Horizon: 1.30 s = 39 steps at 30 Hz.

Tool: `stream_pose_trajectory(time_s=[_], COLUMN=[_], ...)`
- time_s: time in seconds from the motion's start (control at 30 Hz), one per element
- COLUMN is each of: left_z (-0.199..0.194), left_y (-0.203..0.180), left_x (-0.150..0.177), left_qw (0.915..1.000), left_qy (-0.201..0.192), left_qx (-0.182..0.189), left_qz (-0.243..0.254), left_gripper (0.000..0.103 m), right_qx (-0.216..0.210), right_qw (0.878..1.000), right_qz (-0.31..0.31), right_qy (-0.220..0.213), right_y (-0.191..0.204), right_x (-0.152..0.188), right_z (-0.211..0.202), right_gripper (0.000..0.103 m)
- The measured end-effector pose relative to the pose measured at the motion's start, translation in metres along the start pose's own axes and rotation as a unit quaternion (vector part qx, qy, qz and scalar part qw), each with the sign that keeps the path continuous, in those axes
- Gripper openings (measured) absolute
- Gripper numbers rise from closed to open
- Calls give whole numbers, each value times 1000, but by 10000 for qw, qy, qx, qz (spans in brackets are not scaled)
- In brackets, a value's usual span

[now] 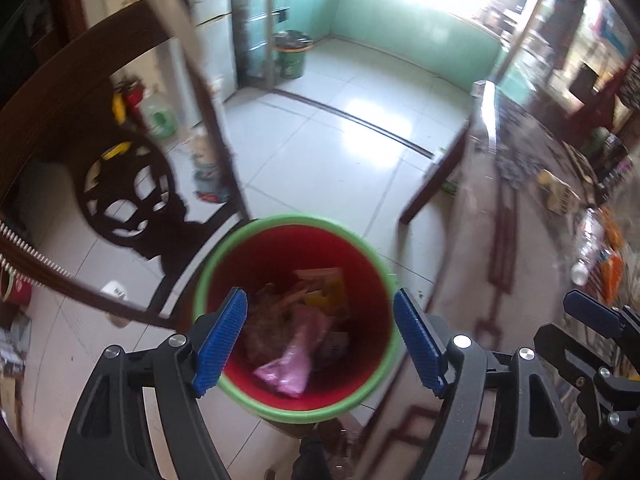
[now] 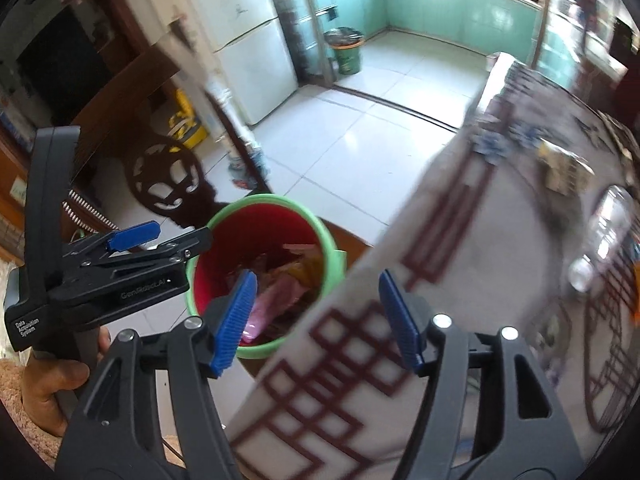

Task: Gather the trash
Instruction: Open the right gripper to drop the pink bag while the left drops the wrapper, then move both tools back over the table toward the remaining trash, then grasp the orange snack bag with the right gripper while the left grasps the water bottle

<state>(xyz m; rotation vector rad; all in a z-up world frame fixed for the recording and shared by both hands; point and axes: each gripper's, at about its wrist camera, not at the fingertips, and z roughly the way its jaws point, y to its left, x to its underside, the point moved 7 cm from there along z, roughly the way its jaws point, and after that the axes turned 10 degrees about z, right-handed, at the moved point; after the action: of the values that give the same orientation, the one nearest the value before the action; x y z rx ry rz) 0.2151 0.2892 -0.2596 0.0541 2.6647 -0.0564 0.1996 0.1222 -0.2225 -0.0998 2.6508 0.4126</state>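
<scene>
2 grippers are seen spread wide with nothing held between the blue pads. The left gripper (image 1: 320, 340) is framed at the lower middle of its view, directly above the bin (image 1: 208, 272), a red bucket with a green rim. Trash (image 1: 298, 332) is already seen inside, including a pink wrapper and yellow packaging. The right gripper (image 2: 318, 320) is placed at the lower middle of its view, over the table (image 2: 480, 248) edge, with the bin (image 2: 336, 258) at its left. Both views are smeared by motion. The bin could be knocked over if its rim is clipped by a swinging finger. A plastic bottle (image 2: 604, 236) at the right edge could be missed.
</scene>
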Motion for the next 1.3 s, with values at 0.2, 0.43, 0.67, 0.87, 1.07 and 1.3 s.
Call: stream_pose_trajectory(time_s=[0.2,0.43,0.67,0.87,1.07,1.3], left_z=[-8,-19,-38,-49,-48,-2], left_y=[-72,-165,-248,-314,-366,-415], left_x=[-9,-10,-8,-12,-34,-72], left_qw=[9974,9903,9860,9844,9779,9657], left_qy=[-113,-215,-390,-537,-751,-727], left_qx=[340,645,731,611,311,148], left_qz=[624,1212,1446,1559,1928,2487], left_gripper=[72,72,73,81,89,91], right_qx=[401,853,1537,1898,1761,1132], right_qw=[9971,9866,9721,9705,9790,9876], right_qz=[621,1297,1570,1411,1016,1086], right_qy=[-203,-495,-824,-472,147,-50], right_y=[-69,-167,-320,-429,-465,-464], right_x=[14,33,16,-19,-27,-22], right_z=[-30,-76,-119,-94,-40,-55], right_gripper=[63,63,63,67,66,36])
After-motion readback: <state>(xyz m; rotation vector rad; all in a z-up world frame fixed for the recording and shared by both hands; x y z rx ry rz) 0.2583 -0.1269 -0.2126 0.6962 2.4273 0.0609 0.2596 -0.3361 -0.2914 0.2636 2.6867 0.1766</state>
